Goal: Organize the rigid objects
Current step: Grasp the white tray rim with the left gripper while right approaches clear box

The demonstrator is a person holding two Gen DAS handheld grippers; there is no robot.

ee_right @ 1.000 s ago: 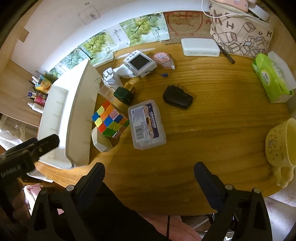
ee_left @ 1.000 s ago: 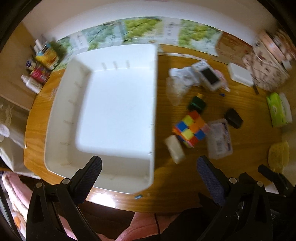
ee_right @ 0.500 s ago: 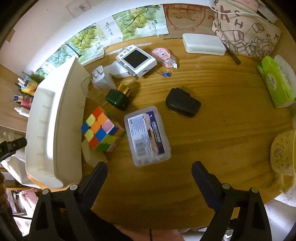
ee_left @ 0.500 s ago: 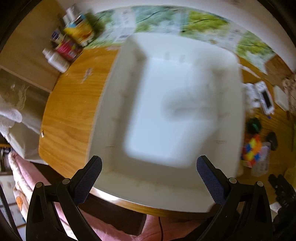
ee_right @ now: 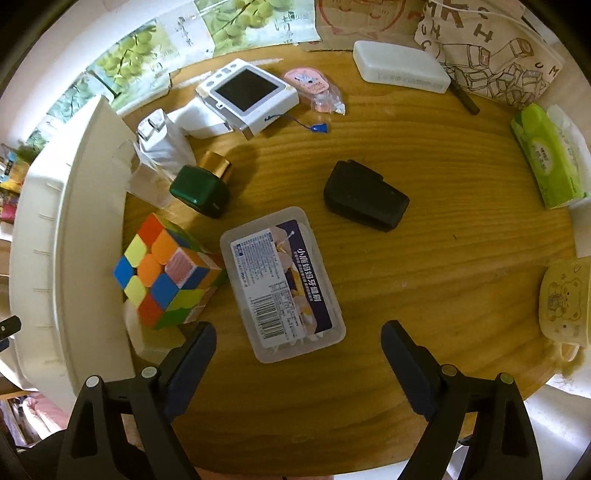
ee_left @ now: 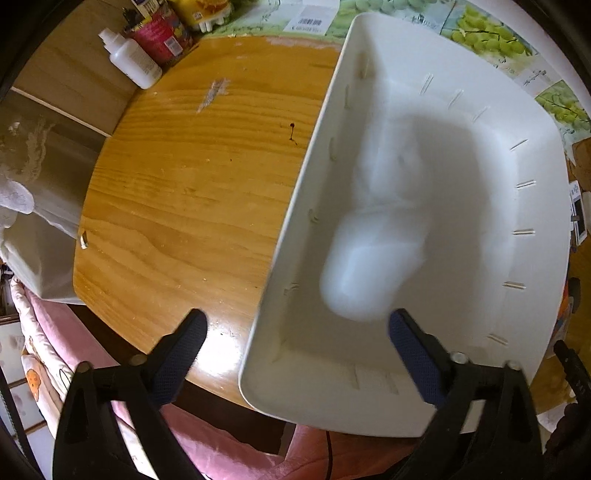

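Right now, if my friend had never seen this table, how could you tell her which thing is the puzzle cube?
Find the big white bin on the left part of the wooden table. Right beside its wall, next to a clear plastic box with a barcode label, sits the puzzle cube. It is the only thing covered in small squares of many bright colours; its neighbours are white, clear or dark green.

White bin (ee_left: pixel 424 206), plain. Table (ee_right: pixel 424 266) honey-yellow wood grain. Cube (ee_right: pixel 162 273): orange, yellow, blue, red, green, one pink-striped square. Clear flat box (ee_right: pixel 282 284), label white with barcode plus dark purple panel. Black adapter (ee_right: pixel 364 197). Dark green bottle (ee_right: pixel 201 192), gold cap. White device (ee_right: pixel 249 94), black screen. Far-right tissue pack (ee_right: pixel 546 155) lime green. Right-edge cup (ee_right: pixel 563 299) pale yellow, bear print. Far wall paper (ee_right: pixel 236 18): green grapes. Far-left bottle (ee_left: pixel 131 57) white.
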